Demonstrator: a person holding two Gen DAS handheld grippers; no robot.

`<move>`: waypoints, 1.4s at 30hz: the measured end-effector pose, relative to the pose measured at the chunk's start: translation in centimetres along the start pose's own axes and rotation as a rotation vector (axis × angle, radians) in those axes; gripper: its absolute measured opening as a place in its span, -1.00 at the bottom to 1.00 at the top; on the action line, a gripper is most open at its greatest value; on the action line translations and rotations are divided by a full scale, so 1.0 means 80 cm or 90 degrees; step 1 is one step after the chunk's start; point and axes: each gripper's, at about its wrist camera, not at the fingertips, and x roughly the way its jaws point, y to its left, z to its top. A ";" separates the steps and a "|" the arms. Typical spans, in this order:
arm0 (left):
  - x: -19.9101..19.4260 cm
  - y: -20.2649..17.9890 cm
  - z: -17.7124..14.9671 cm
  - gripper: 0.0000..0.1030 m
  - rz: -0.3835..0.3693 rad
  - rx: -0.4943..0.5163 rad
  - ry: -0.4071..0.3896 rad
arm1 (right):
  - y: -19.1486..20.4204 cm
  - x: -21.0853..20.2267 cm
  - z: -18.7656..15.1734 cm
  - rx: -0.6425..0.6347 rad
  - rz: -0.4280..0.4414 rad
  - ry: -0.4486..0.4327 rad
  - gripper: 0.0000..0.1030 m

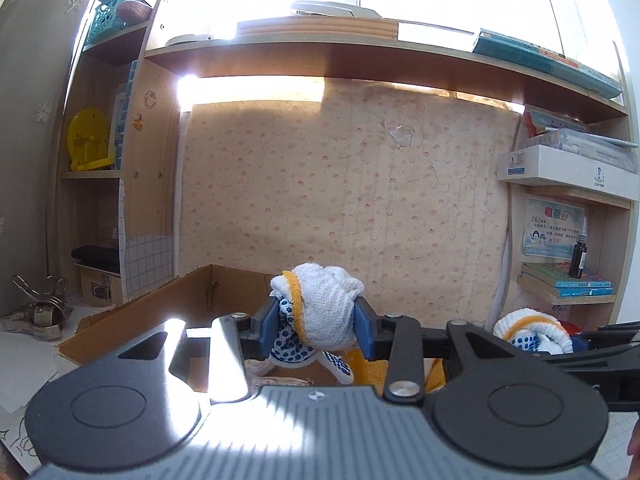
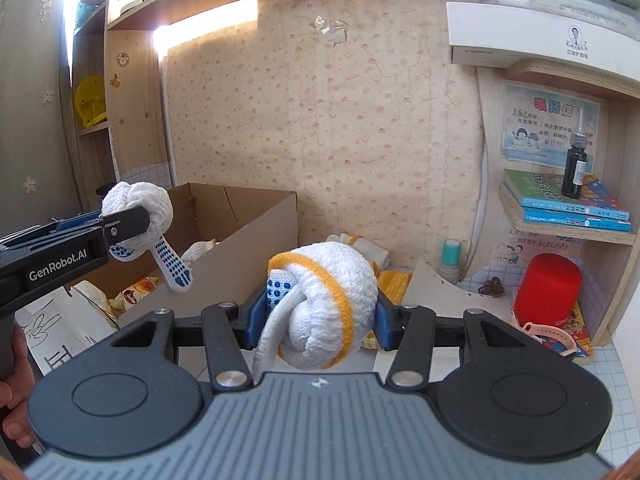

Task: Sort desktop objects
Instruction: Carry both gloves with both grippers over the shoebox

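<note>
My left gripper is shut on a balled-up white work glove with a yellow cuff and blue dots. It holds the glove above an open cardboard box. In the right wrist view this left gripper and its glove hang over the box. My right gripper is shut on a second balled white glove with a yellow cuff, just right of the box. That glove also shows in the left wrist view. More gloves lie on the desk behind.
A red cylinder, a pink watch strap, a small green-capped bottle and a torn card sheet sit at the right. Books and a dark dropper bottle stand on the right shelf. Metal clips lie left.
</note>
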 end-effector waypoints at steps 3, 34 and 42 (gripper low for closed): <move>-0.002 0.014 0.002 -0.20 0.013 0.000 -0.001 | 0.018 0.007 0.008 -0.007 0.017 -0.003 -0.02; 0.020 0.094 -0.005 -0.19 0.061 0.004 0.041 | 0.131 0.081 0.041 -0.072 0.095 0.023 -0.01; 0.030 0.098 -0.007 -0.19 0.057 0.006 0.063 | 0.136 0.095 0.044 -0.076 0.098 0.032 -0.01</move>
